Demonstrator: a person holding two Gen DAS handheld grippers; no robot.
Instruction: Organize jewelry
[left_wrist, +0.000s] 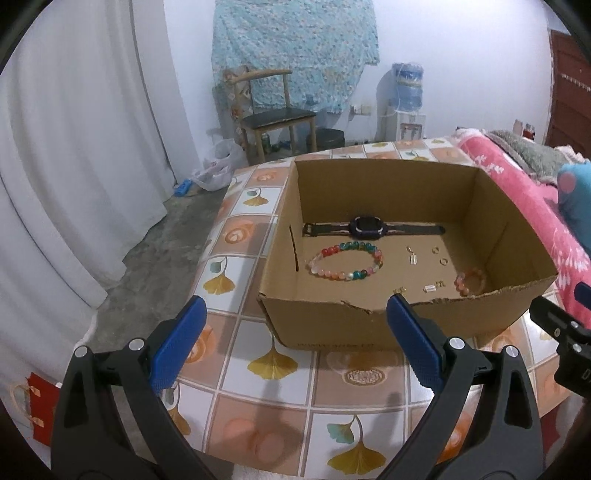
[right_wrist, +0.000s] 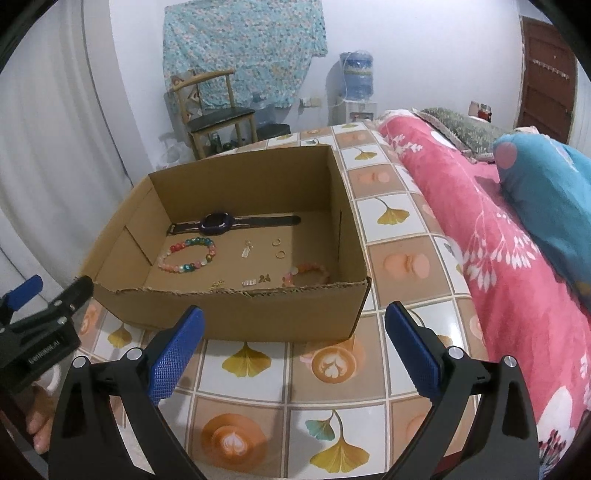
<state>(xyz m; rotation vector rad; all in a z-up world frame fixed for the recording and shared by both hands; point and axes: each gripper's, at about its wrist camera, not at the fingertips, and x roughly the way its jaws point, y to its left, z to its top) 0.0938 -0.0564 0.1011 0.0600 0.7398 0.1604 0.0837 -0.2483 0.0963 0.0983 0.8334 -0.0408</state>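
An open cardboard box (left_wrist: 325, 325) (right_wrist: 258, 314) sits on the tiled table. Inside lie a dark watch (left_wrist: 369, 226) (right_wrist: 218, 222), a multicoloured bead bracelet (left_wrist: 345, 261) (right_wrist: 186, 254), a pink bead bracelet (left_wrist: 471, 282) (right_wrist: 304, 274), two gold rings (left_wrist: 439, 255) (right_wrist: 279, 247) and several small earrings (left_wrist: 412, 256) (right_wrist: 246, 251). My left gripper (left_wrist: 295, 314) hovers open in front of the box's near wall, nothing between its blue pads. My right gripper (right_wrist: 295, 317) is also open and empty, just before the box's near right corner.
The table (left_wrist: 258, 373) (right_wrist: 399, 258) has a leaf and coffee patterned cloth. A pink blanket (right_wrist: 498, 258) and blue pillow (right_wrist: 546, 184) lie along its right side. A chair (left_wrist: 273, 110) and water dispenser (right_wrist: 356, 85) stand by the far wall; white curtains (left_wrist: 74, 147) hang left.
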